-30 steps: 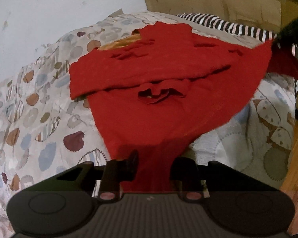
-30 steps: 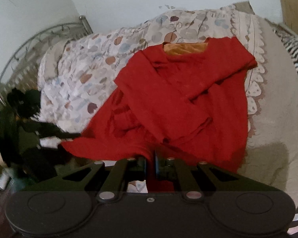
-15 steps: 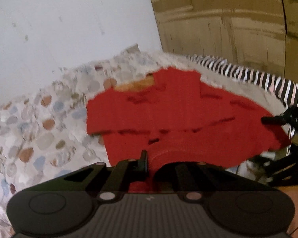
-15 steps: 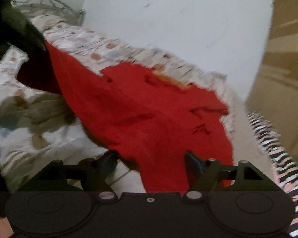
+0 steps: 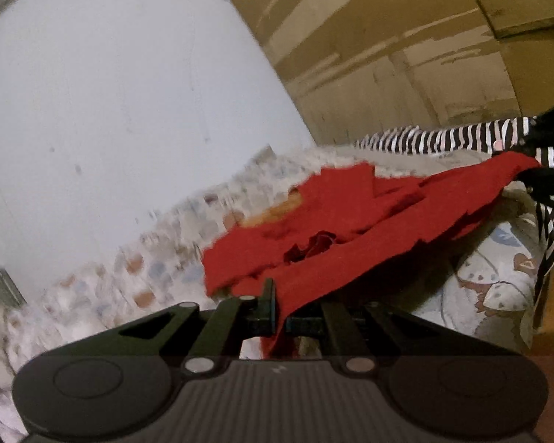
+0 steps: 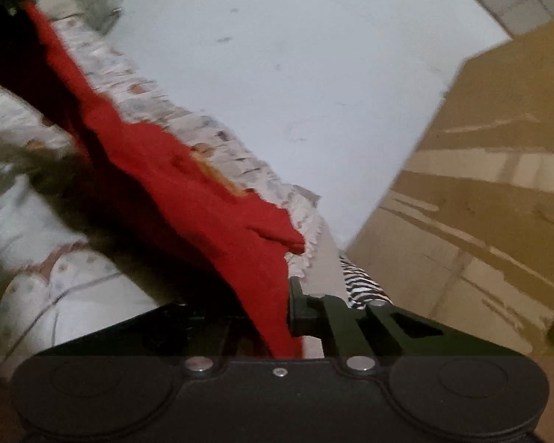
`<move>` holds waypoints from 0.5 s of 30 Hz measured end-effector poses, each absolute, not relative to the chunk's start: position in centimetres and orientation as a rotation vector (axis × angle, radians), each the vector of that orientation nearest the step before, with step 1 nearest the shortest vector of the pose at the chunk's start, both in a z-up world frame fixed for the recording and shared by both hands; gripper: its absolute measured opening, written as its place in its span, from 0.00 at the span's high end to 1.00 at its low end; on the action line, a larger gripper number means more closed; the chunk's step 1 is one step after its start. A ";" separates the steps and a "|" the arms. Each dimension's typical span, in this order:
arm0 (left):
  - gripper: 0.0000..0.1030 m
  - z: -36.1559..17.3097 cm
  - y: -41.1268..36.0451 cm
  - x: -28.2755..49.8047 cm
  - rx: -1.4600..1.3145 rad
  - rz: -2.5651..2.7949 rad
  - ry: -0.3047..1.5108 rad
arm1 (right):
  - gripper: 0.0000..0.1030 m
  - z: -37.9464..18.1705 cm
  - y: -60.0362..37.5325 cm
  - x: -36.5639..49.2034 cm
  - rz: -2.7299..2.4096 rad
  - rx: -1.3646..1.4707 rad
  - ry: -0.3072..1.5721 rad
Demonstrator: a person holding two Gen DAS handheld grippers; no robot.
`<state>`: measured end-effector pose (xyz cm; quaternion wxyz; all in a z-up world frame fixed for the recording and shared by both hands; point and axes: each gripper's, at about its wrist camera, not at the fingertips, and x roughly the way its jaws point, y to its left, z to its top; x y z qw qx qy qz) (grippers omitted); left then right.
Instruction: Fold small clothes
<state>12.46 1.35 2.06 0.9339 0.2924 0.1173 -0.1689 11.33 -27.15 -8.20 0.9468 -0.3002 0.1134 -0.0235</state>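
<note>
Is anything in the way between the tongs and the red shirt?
No. Both tongs already pinch the red shirt: the left tongs grip one bottom corner, the right tongs the other. Nothing sits between them and the cloth.

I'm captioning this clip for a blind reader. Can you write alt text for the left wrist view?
The left gripper is shut on the near edge of a red garment, which stretches across a patterned bedspread to the right gripper at the far corner. Behind are a pale wall, a striped cloth and a wooden wardrobe.
</note>
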 end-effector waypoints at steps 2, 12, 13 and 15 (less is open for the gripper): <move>0.97 2.5 1.1 10.9 0.594 -0.334 0.200 | 0.95 -7.0 -27.5 10.0 -0.024 -0.643 0.200; 0.97 8.0 1.9 0.5 0.514 -0.355 0.172 | 0.95 2.3 -29.8 0.5 0.092 -0.665 0.107; 0.97 8.5 2.1 -0.2 0.496 -0.360 0.183 | 0.95 3.0 -29.9 -0.4 0.102 -0.657 0.110; 0.96 9.6 2.5 -1.0 0.449 -0.373 0.210 | 0.95 4.1 -30.0 -1.8 0.119 -0.649 0.117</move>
